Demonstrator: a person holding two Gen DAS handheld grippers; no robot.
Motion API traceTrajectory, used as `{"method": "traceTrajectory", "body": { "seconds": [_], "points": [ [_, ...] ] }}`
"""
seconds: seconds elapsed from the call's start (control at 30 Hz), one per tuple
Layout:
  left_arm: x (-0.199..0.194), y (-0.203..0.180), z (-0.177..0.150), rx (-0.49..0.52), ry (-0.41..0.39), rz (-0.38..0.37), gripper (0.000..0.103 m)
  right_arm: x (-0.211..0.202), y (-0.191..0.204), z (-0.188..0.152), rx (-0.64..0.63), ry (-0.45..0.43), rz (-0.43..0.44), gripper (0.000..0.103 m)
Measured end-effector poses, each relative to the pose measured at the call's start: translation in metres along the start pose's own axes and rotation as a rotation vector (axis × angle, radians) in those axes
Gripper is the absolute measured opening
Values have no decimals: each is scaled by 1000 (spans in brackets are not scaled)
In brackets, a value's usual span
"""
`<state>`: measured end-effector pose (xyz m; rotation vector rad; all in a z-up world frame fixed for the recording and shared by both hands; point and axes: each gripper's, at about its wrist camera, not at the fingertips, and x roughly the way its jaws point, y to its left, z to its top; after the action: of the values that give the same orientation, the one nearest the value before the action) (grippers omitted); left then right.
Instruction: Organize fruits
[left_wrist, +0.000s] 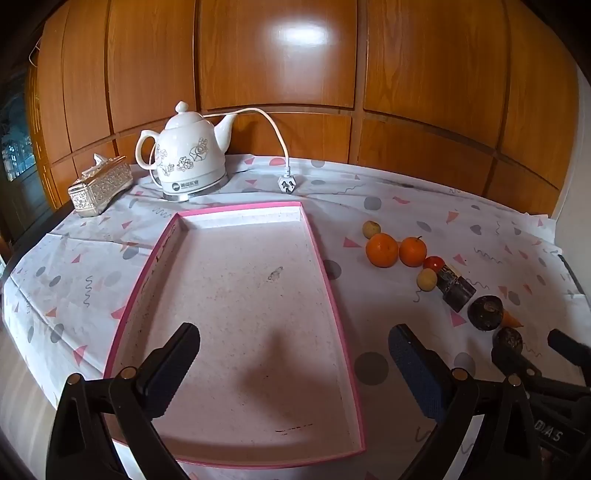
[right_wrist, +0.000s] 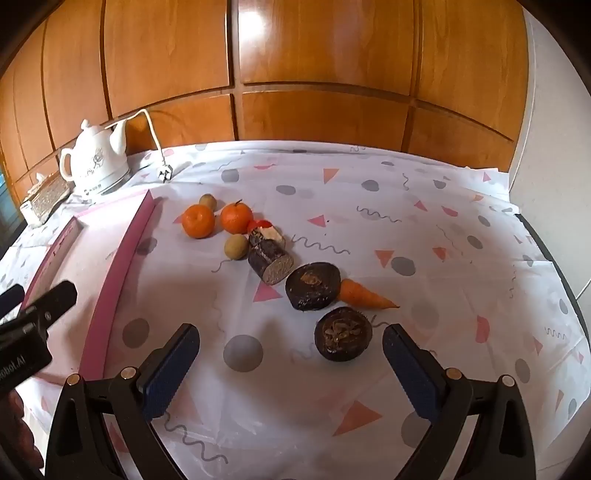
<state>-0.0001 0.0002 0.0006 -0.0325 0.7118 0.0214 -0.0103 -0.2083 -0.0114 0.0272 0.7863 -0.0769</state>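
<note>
Left wrist view: the left gripper (left_wrist: 293, 363) hangs with fingers spread wide, holding nothing, over a shallow pink-edged tray (left_wrist: 334, 295). To the right, on the patterned tablecloth (left_wrist: 406, 206), lie two oranges (left_wrist: 382, 249).

Right wrist view: the right gripper (right_wrist: 291, 363) is spread wide and empty above the cloth, near a dark round fruit (right_wrist: 343, 339). Beyond it lie a carrot (right_wrist: 364, 294) and the oranges.
</note>
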Motion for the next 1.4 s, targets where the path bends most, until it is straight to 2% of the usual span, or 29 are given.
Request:
{"method": "traceTrajectory", "body": {
  "seconds": [0.23,0.4,0.5,0.7,0.93,1.4],
  "points": [
    [-4,2,0,3,-17,4,103,-5,5,6,-19,-39,-21,101],
    [-5,6,-1,-7,-22,-38,103,-10,7,3,-12,-55,-27,101],
    [-7,3,-1,8,-28,-27,103,-11,8,2,-24,-55,-24,101],
    [-10,4,1,6,-32,-79,103,-13,14,1,-50,-59,-15,101],
    [-12,2,0,13,-45,-54,103,-15,16,0,-59,-65,-12,101],
    [-14,3,-5,-3,-46,-77,103,-17,19,-2,-83,-69,-7,101]
  ]
}}
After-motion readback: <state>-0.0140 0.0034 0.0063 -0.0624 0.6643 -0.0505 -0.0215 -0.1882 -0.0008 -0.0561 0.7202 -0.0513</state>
